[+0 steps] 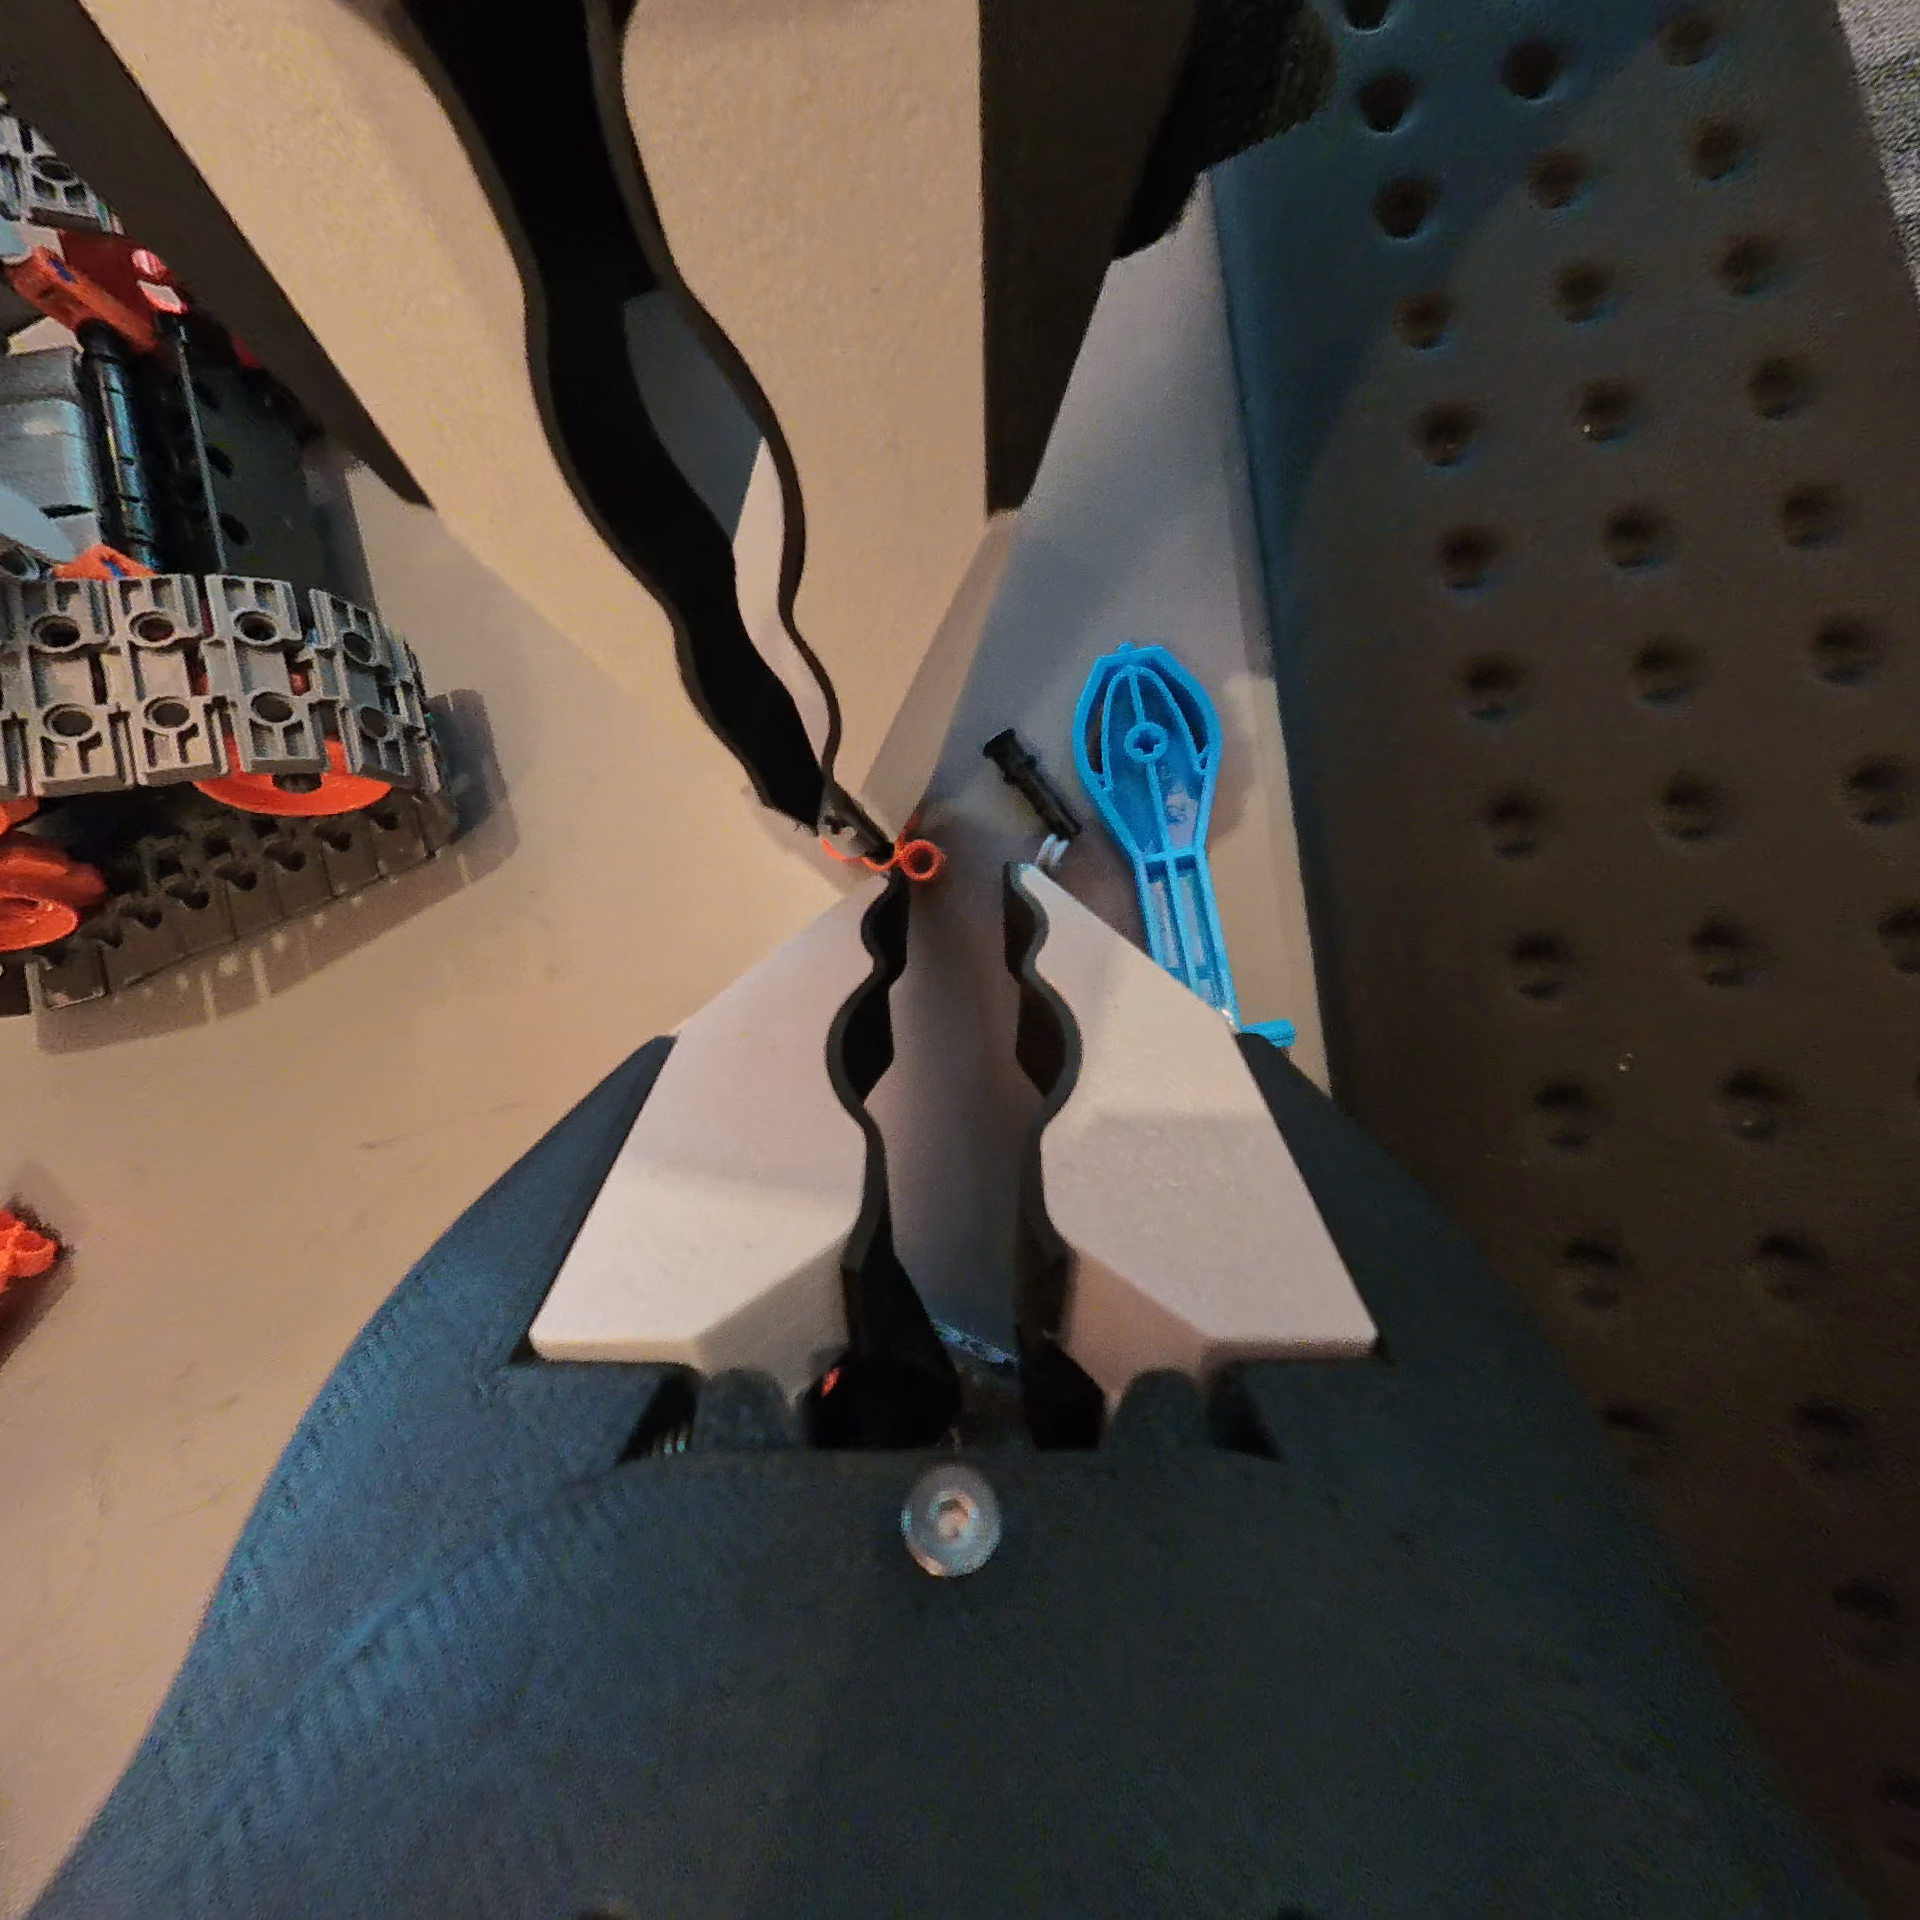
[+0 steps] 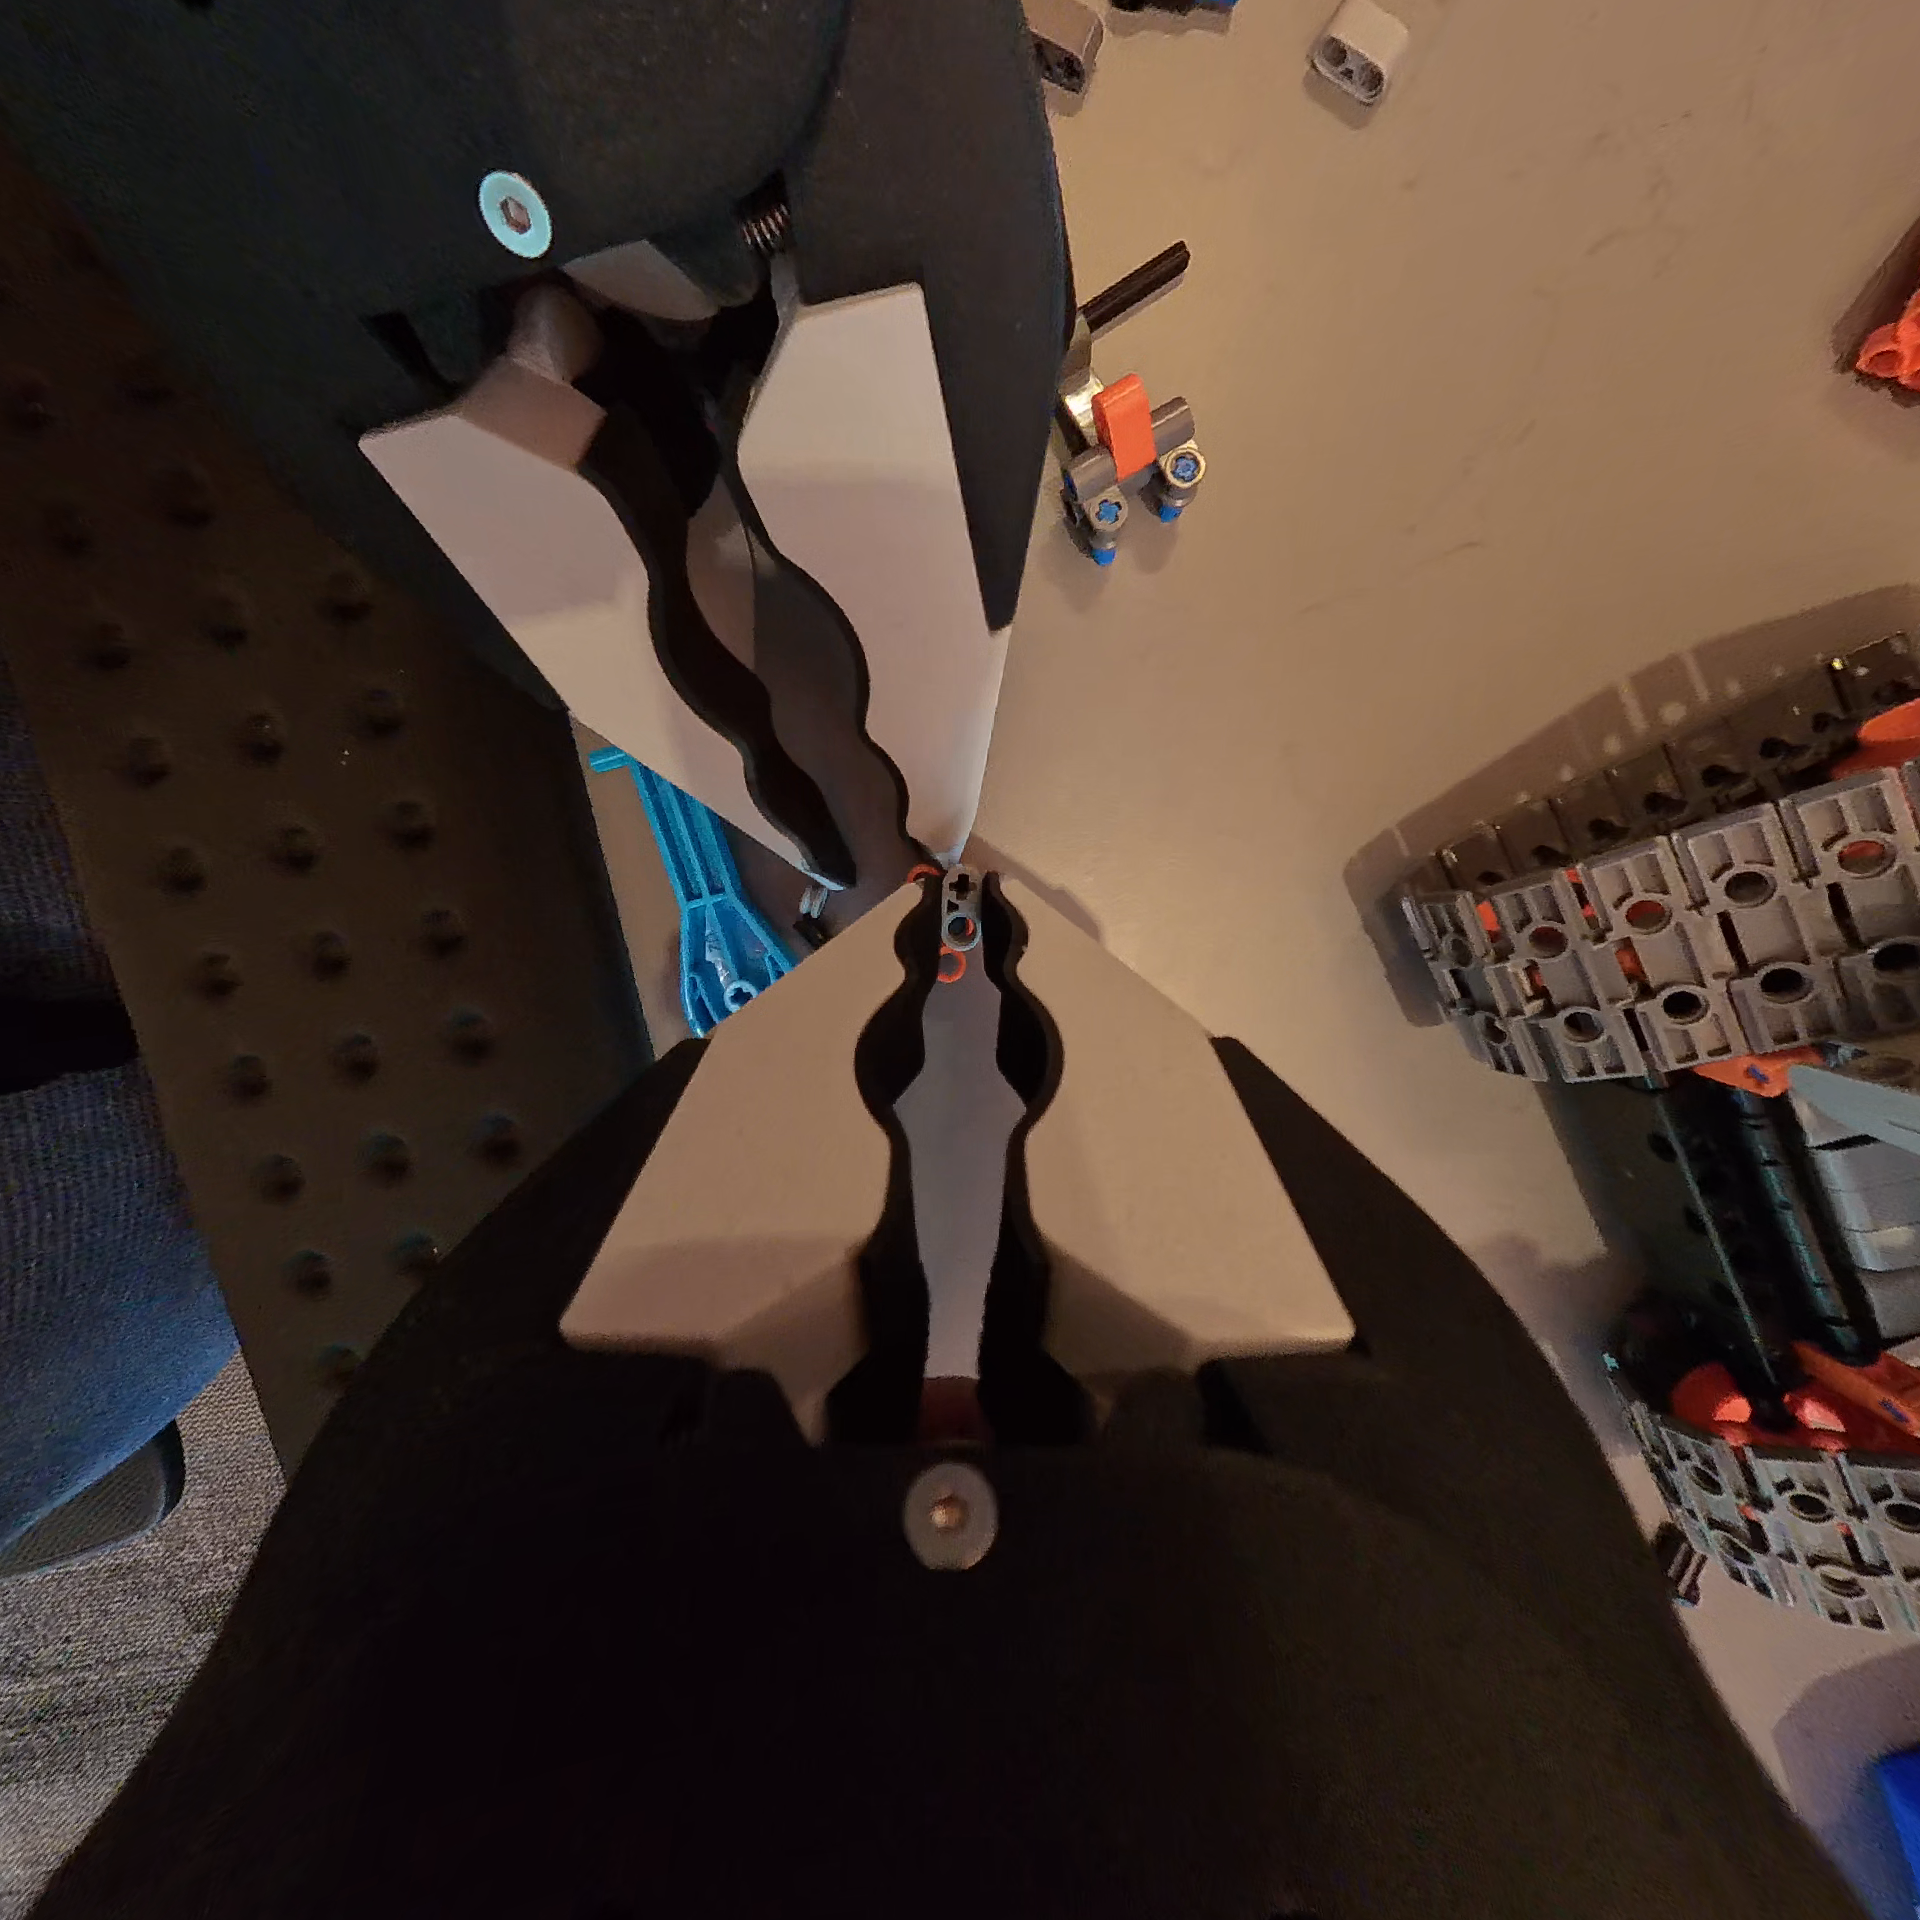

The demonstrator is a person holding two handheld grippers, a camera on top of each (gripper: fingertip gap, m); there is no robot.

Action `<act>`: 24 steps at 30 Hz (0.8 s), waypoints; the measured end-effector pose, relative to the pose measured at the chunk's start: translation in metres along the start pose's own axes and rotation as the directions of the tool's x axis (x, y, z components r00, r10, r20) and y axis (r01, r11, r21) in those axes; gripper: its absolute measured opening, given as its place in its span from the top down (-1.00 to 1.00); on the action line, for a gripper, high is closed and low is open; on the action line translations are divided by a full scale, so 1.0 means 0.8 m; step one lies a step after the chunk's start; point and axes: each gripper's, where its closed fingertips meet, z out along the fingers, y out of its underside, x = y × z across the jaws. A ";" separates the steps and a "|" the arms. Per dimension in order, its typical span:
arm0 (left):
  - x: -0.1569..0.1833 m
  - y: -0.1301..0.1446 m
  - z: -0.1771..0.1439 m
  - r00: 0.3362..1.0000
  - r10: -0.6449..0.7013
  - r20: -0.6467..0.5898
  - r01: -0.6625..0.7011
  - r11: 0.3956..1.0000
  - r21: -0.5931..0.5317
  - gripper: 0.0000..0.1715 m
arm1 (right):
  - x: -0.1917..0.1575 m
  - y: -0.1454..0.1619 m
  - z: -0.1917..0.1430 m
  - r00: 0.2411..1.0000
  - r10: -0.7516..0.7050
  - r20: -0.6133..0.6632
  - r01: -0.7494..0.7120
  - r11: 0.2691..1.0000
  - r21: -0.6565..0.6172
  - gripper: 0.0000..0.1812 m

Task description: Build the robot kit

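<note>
1. Here, the right hand-held gripper (image 2: pixel 961 914) has its fingertips clamped on a small grey connector (image 2: pixel 961 906) with a bit of orange part (image 2: pixel 951 966) just behind it, held above the pale bench (image 2: pixel 1351 416).
2. The left hand-held gripper (image 1: pixel 951 883) meets it tip to tip, its fingers apart and gripping nothing; a small orange ring (image 1: pixel 920 858) sits just at its left fingertip.
3. What could go wrong, to my eye: the connector is pinched only at the very tips, so a slight twist or a nudge from the other gripper could flick it loose onto the bench.
4. The two grippers are so close that their tips could knock together.
5. Counting: two grippers, one grey connector, one blue tool (image 1: pixel 1153 790) near the bench edge, one short black pin (image 1: pixel 1029 779) beside it, one tracked model (image 2: pixel 1714 935), one small grey-and-orange assembly (image 2: pixel 1127 457), and two loose grey pieces at the far edge.
</note>
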 end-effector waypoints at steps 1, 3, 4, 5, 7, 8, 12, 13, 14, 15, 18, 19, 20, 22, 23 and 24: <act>-0.001 0.000 0.000 1.000 0.007 0.005 -0.007 1.000 -0.001 0.83 | 0.000 0.001 0.000 1.000 -0.001 -0.001 0.001 1.000 -0.004 0.95; 0.001 -0.003 0.001 1.000 0.026 0.005 -0.026 1.000 0.006 0.84 | 0.000 0.002 -0.001 1.000 -0.002 -0.005 0.002 1.000 -0.011 0.95; 0.003 -0.004 0.002 0.999 0.037 0.004 -0.037 0.999 0.005 0.86 | -0.001 0.003 0.000 1.000 -0.003 -0.002 0.003 1.000 -0.016 0.95; 0.003 -0.005 0.004 0.999 0.047 0.012 -0.047 0.999 0.009 0.88 | -0.002 0.004 0.000 1.000 -0.006 -0.001 0.006 1.000 -0.022 0.95; 0.003 -0.006 0.004 0.997 0.067 0.024 -0.067 0.998 0.008 0.89 | -0.002 0.005 0.000 1.000 -0.005 -0.002 0.004 1.000 -0.024 0.95; 0.001 -0.005 0.003 0.997 0.073 0.034 -0.073 0.997 0.008 0.88 | -0.002 0.005 -0.002 1.000 -0.004 -0.001 0.004 1.000 -0.013 0.95; -0.009 -0.007 -0.006 0.998 0.038 0.044 -0.039 0.999 0.038 0.82 | -0.003 0.008 -0.009 1.000 0.009 -0.001 -0.009 1.000 0.024 0.95; -0.011 -0.008 -0.008 0.999 0.031 0.043 -0.033 0.998 0.044 0.79 | -0.003 0.010 -0.010 1.000 0.009 0.001 -0.009 1.000 0.029 0.95; -0.013 -0.008 -0.008 0.999 0.027 0.042 -0.029 0.999 0.044 0.77 | -0.003 0.012 -0.010 1.000 0.008 -0.004 -0.008 0.999 0.032 0.95; -0.015 -0.009 -0.008 0.999 0.026 0.044 -0.028 0.998 0.048 0.76 | -0.001 0.014 -0.013 1.000 0.007 -0.015 -0.007 0.999 0.040 0.95; -0.015 -0.015 -0.009 0.998 0.038 0.039 -0.041 0.997 0.066 0.75 | -0.002 0.015 -0.021 1.000 0.011 -0.019 -0.009 0.997 0.083 0.95; -0.015 -0.016 -0.007 0.999 0.039 0.034 -0.042 0.997 0.066 0.76 | -0.002 0.018 -0.021 1.000 0.015 -0.024 -0.013 0.997 0.078 0.95; -0.015 -0.018 -0.005 0.999 0.044 0.030 -0.045 0.997 0.065 0.77 | -0.003 0.019 -0.020 1.000 0.017 -0.025 -0.015 0.997 0.079 0.95; -0.015 -0.020 0.001 0.998 0.063 0.020 -0.064 0.996 0.058 0.78 | -0.006 0.017 -0.018 0.999 0.023 -0.024 -0.021 0.996 0.090 0.95; -0.018 -0.021 0.003 0.997 0.077 0.026 -0.079 0.995 0.053 0.79 | -0.006 0.017 -0.017 0.999 0.022 -0.034 -0.019 0.996 0.089 0.95; -0.019 -0.021 0.005 0.996 0.086 0.019 -0.087 0.995 0.048 0.80 | -0.005 0.016 -0.017 0.999 0.023 -0.040 -0.019 0.996 0.090 0.95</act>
